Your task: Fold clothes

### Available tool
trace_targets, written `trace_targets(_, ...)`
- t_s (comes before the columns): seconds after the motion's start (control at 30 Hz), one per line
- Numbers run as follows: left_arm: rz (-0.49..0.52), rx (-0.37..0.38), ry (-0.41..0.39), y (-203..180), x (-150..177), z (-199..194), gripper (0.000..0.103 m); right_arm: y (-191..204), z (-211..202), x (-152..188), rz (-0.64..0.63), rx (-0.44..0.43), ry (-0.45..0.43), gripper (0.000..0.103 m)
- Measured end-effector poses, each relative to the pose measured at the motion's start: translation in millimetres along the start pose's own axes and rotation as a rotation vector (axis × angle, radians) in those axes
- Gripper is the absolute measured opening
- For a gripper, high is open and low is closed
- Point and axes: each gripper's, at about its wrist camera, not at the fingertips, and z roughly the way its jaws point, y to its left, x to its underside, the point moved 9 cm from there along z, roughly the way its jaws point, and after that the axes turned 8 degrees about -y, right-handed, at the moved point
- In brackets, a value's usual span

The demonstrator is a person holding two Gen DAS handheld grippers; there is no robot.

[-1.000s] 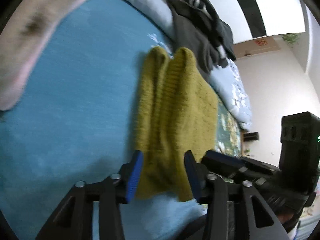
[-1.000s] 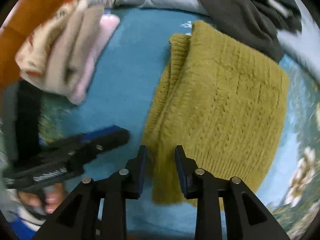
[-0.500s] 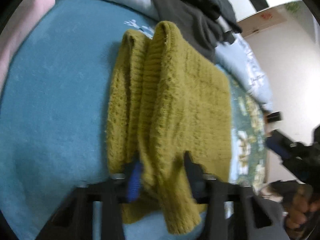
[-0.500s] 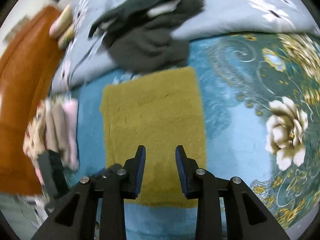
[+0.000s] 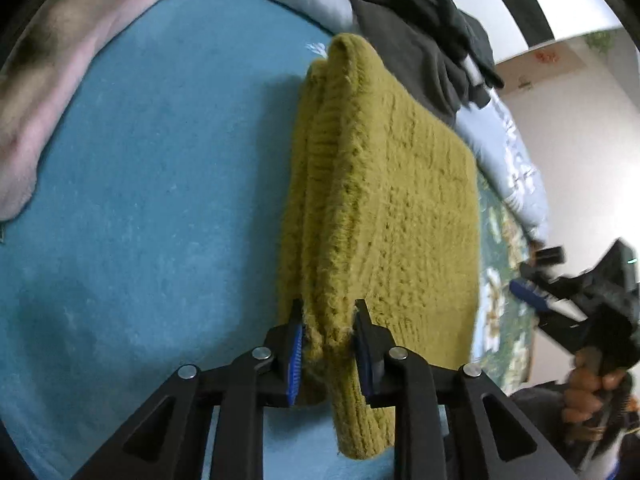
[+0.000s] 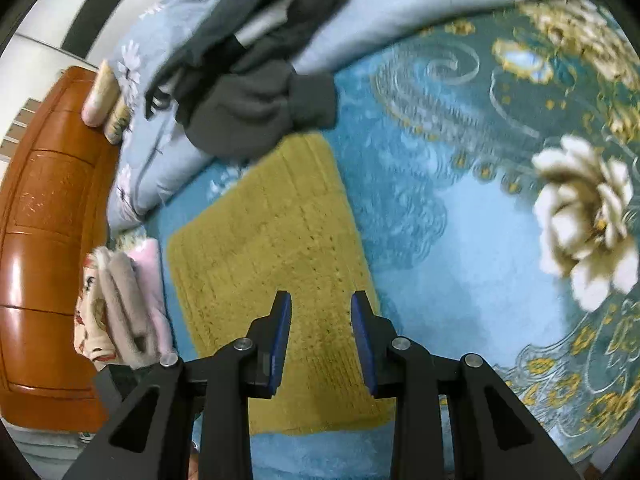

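Observation:
A folded mustard-yellow knit sweater (image 5: 384, 208) lies on the blue floral bedspread (image 5: 140, 200). My left gripper (image 5: 328, 344) is shut on the near left edge of the sweater, pinching a thick fold between its blue pads. In the right wrist view the sweater (image 6: 272, 264) is a flat rectangle seen from above. My right gripper (image 6: 320, 340) is open and empty, held above the sweater's near end. The right gripper also shows in the left wrist view (image 5: 560, 300), off to the right and apart from the sweater.
A pile of dark grey clothes (image 6: 256, 80) lies on a pale blue quilt (image 6: 400, 8) beyond the sweater. A stack of folded pink and beige clothes (image 6: 124, 304) sits to its left, by an orange wooden headboard (image 6: 52, 220).
My left gripper closed onto the sweater's near left fold. My right gripper let go of the sweater, rose and pulled back, so it now looks down on it.

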Motion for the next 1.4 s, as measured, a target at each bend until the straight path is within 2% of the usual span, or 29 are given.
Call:
trace_targets(0.03, -0.003, 0.007, -0.009, -1, -9, 0, 0.045, -1, 5, 3, -0.005, 0.013, 0.021, 0.035)
trace_targets(0.07, -0.002, 0.004, -0.024, -1, -22, 1, 0.054, -2, 11, 5, -0.012, 0.028, 0.042, 0.044)
trace_targets(0.1, -0.002, 0.002, -0.040, -1, -35, 2, 0.071, -3, 15, 7, -0.019, 0.037, 0.056, 0.048)
trace_targets(0.13, -0.002, -0.001, -0.055, -1, -48, 4, 0.076, -4, 20, 8, -0.019, 0.037, 0.068, 0.050)
trace_targets(0.27, -0.001, -0.011, -0.117, -1, -99, 9, 0.077, -6, 41, 10, -0.011, 0.034, 0.110, 0.051)
trace_targets(0.4, -0.061, -0.001, -0.097, 4, -140, 44, 0.078, -11, 56, 9, 0.013, 0.051, 0.109, 0.052)
trace_targets(0.43, -0.065, 0.007, -0.086, 3, -144, 52, 0.080, -11, 57, 8, 0.018, 0.049, 0.105, 0.053)
trace_targets(0.47, -0.067, 0.016, -0.073, 3, -146, 59, 0.081, -13, 60, 9, 0.030, 0.049, 0.109, 0.061)
trace_targets(0.57, -0.066, 0.032, -0.023, 2, -149, 80, 0.082, -18, 70, 13, 0.066, 0.055, 0.130, 0.061)
trace_targets(0.67, -0.076, 0.048, -0.034, 1, -153, 88, 0.082, -18, 76, 14, 0.068, 0.057, 0.124, 0.062)
trace_targets(0.77, -0.087, 0.042, -0.037, 0, -156, 93, 0.081, -19, 79, 15, 0.071, 0.054, 0.124, 0.064)
trace_targets(0.8, -0.089, 0.038, -0.037, -1, -156, 94, 0.079, -19, 79, 15, 0.073, 0.053, 0.124, 0.063)
trace_targets(0.87, -0.091, 0.034, -0.034, -4, -156, 97, 0.052, -19, 78, 14, 0.079, 0.046, 0.121, 0.058)
trace_targets(0.93, -0.066, 0.021, -0.039, -12, -156, 96, 0.035, -18, 76, 13, 0.082, 0.033, 0.115, 0.047)
trace_targets(1.03, -0.035, 0.007, -0.057, -24, -155, 85, 0.030, -14, 68, 11, 0.067, 0.003, 0.106, 0.032)
trace_targets(1.13, -0.025, 0.038, -0.080, -32, -152, 60, 0.029, -9, 59, 7, 0.018, -0.019, 0.127, 0.027)
trace_targets(1.27, -0.017, 0.073, -0.089, -36, -137, 26, 0.029, 7, 41, -15, -0.217, 0.017, 0.175, 0.027)
trace_targets(1.4, -0.111, 0.118, -0.120, -32, -120, 3, 0.029, 29, 31, -48, -0.438, 0.084, 0.192, 0.027)
